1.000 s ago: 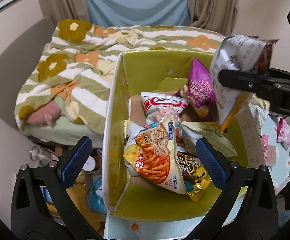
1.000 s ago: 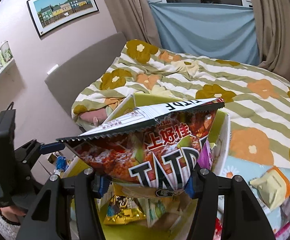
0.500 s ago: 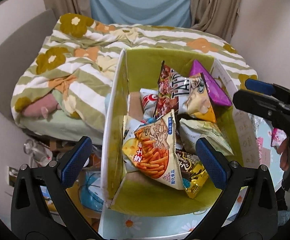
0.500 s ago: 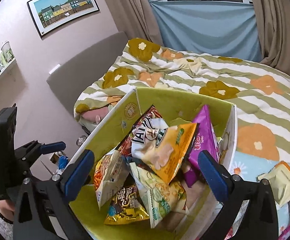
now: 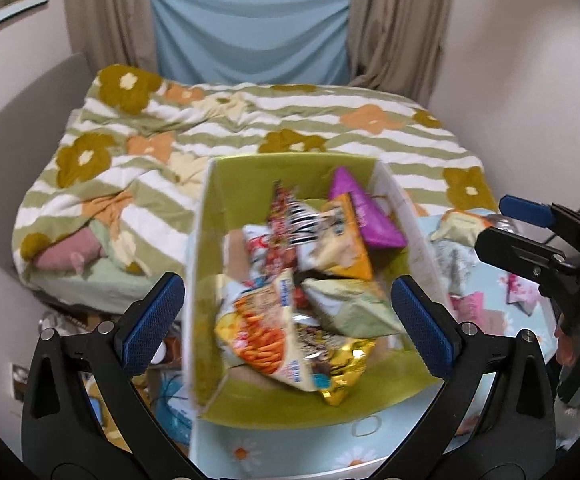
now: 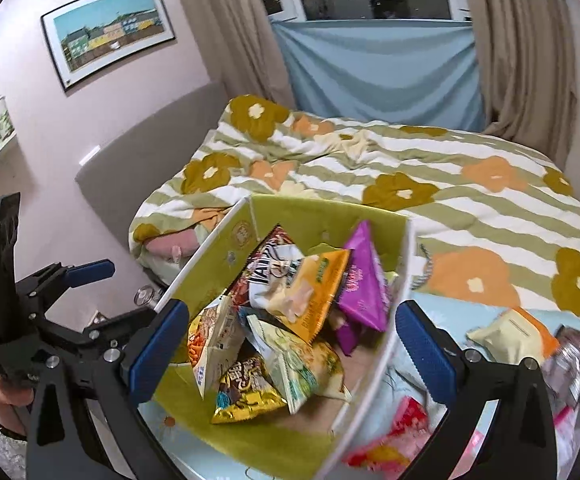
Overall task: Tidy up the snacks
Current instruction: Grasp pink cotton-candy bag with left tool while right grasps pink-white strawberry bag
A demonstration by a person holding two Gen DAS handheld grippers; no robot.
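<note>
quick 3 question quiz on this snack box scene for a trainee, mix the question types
1. True or false: the right claw holds a snack bag.
2. Multiple choice: where does the purple bag lie? A) on the bed B) in the green box C) in the left claw
3. Fill in: the loose cream and orange bag lies outside the box, on its ____ side in the right wrist view.

Key
1. False: both claws are open and empty.
2. B: it leans near the box's far right corner, beside the orange-fronted bag.
3. Right: it rests on the light blue flowered cloth.
</note>
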